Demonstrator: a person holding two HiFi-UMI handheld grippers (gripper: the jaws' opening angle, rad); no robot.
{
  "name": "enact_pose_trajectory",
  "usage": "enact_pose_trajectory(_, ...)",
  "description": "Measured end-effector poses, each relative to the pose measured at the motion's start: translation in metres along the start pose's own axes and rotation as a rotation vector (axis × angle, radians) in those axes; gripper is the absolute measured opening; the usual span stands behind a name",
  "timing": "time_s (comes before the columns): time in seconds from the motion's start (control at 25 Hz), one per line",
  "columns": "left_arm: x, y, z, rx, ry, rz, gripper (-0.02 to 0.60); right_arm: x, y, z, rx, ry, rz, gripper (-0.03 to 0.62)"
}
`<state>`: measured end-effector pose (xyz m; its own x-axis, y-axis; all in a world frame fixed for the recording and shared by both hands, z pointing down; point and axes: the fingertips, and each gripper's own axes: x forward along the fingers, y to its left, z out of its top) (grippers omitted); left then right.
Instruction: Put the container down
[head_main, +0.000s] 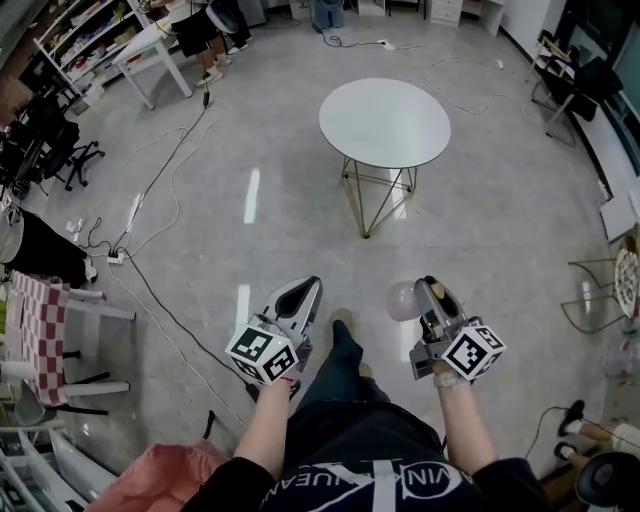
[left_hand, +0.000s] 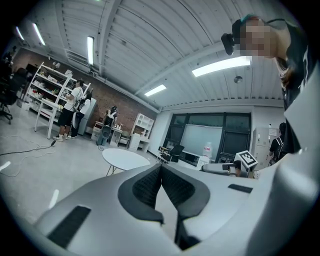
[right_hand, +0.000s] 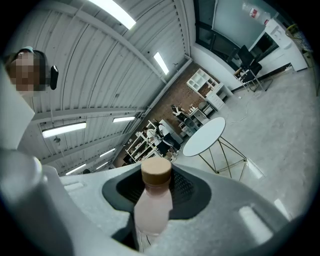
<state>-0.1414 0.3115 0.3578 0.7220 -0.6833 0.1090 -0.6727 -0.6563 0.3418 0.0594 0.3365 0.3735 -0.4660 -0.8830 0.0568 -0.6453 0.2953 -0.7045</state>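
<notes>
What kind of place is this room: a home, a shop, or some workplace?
Most likely a workplace, something like a lab or workshop. Loose cables run over the bare, polished floor, white open shelving stands before a brick wall, and a round table stands alone in the open middle.

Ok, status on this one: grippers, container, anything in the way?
Left gripper shut, empty. Right gripper shut on pink bottle, not yet down. Round table ahead, nothing blocking the way.

place: lab-like workspace | signs: shelving racks; floor cables; brick wall; office chairs
</notes>
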Motion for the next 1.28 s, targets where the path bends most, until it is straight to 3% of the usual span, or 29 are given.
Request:
enact_pose_trajectory(0.68, 0.081, 0.032, 0.008, -0.033, 0.023, -0.038, 0.014, 0.045, -0.044, 0.039, 0.009, -0.001, -0.045, 0.124)
enact_pose_trajectory(1.28, 0.161, 0.092, 0.030, -0.037, 0.057, -0.059, 0.014, 0.132, -0.082, 0.075, 0.016, 0.015, -0.053, 0.124)
